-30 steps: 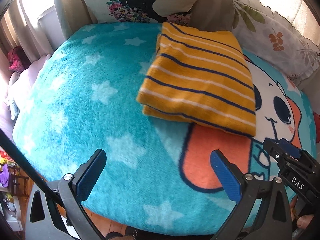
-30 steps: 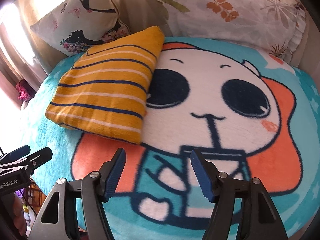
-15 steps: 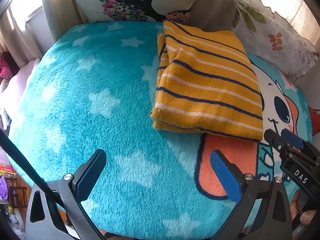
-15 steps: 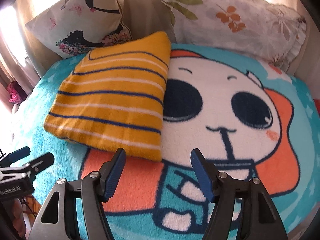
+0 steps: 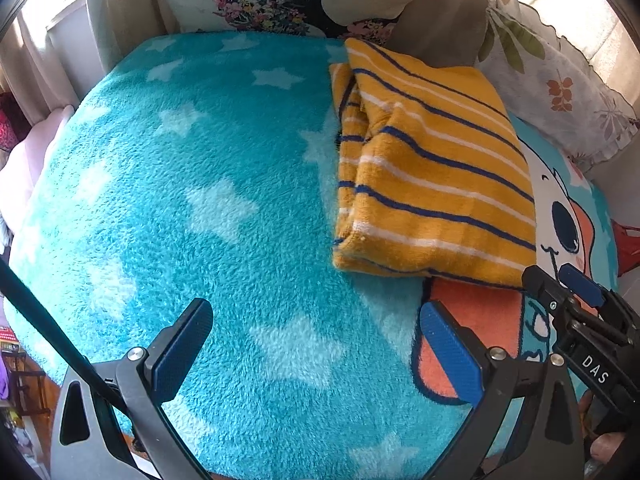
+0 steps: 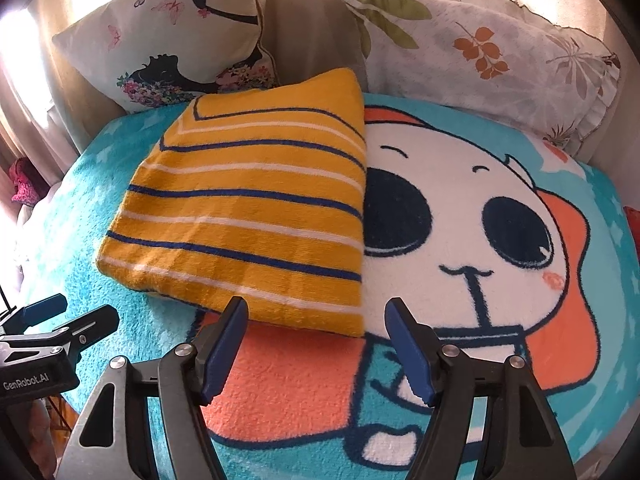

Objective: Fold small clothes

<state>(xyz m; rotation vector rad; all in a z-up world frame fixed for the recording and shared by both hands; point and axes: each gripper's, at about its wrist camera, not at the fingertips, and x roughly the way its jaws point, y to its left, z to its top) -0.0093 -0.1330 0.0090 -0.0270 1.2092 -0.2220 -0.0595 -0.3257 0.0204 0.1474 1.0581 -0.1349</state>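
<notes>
A folded yellow garment (image 5: 432, 184) with navy and white stripes lies on a turquoise cartoon blanket (image 5: 208, 216). In the right wrist view the folded yellow garment (image 6: 256, 216) sits just beyond my right gripper (image 6: 316, 348), which stands open and empty near its front edge. My left gripper (image 5: 316, 352) is open too, hovering over bare blanket to the left and in front of the garment. The right gripper (image 5: 576, 300) shows at the left wrist view's right edge; the left gripper (image 6: 52, 320) shows at the right wrist view's left edge.
A pillow with a dark silhouette print (image 6: 172, 40) and a leaf-print pillow (image 6: 480, 48) lean at the back. Curtains (image 5: 36, 60) hang at the left. The blanket (image 6: 500, 208) carries a large white cartoon face on its right half.
Both grippers have moved forward and to the left relative to the garment, which now appears larger and closer. Both stay open and empty.
</notes>
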